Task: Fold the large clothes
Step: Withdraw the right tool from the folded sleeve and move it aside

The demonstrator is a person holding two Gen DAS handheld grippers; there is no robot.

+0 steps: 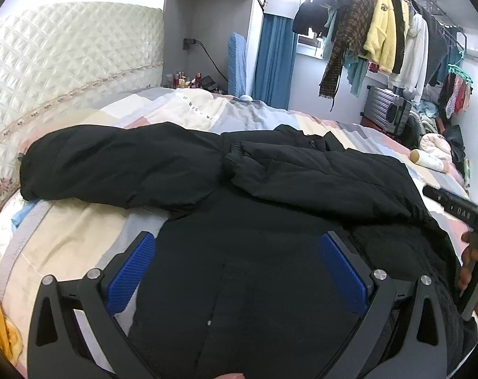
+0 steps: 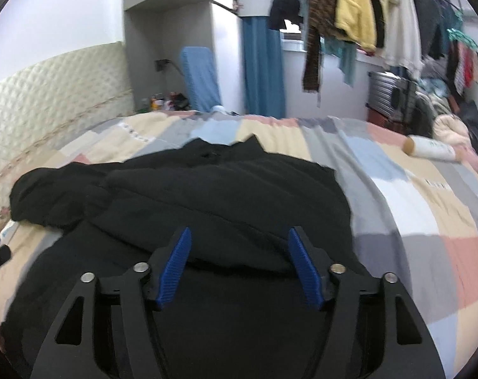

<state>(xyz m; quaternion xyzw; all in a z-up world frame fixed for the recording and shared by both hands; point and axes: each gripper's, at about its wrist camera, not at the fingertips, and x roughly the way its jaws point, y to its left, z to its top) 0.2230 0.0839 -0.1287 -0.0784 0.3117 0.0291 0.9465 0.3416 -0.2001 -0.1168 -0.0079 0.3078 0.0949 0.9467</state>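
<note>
Both claws hang over a black padded jacket (image 1: 207, 170) spread across the patchwork bed cover (image 2: 412, 221), and both stand apart with nothing pinched between the blue pads: the left gripper (image 1: 235, 246) is splayed wide above the jacket's lower body, the right gripper (image 2: 239, 240) less wide above a folded-over hem edge. From the left wrist camera the jacket shows more fully, one sleeve stretched toward the quilted cream headboard (image 1: 65, 63) and the other folded across the chest, its elastic cuff near the middle; the right wrist view shows instead the collar at the far edge and much more bare cover to the right. Only the left wrist view catches the person's hand (image 1: 474, 262) at the right edge, wrapped on the handle of the other tool, and a bit of yellow cloth (image 1: 2, 325) low on the left. Behind the bed, both views show a rail of hanging clothes (image 1: 384, 28), a blue curtain (image 2: 262, 69) and a silver suitcase (image 1: 385, 107). A pale bottle (image 2: 431, 150) lies on its side near the bed's far right edge, well apart from the jacket.
</note>
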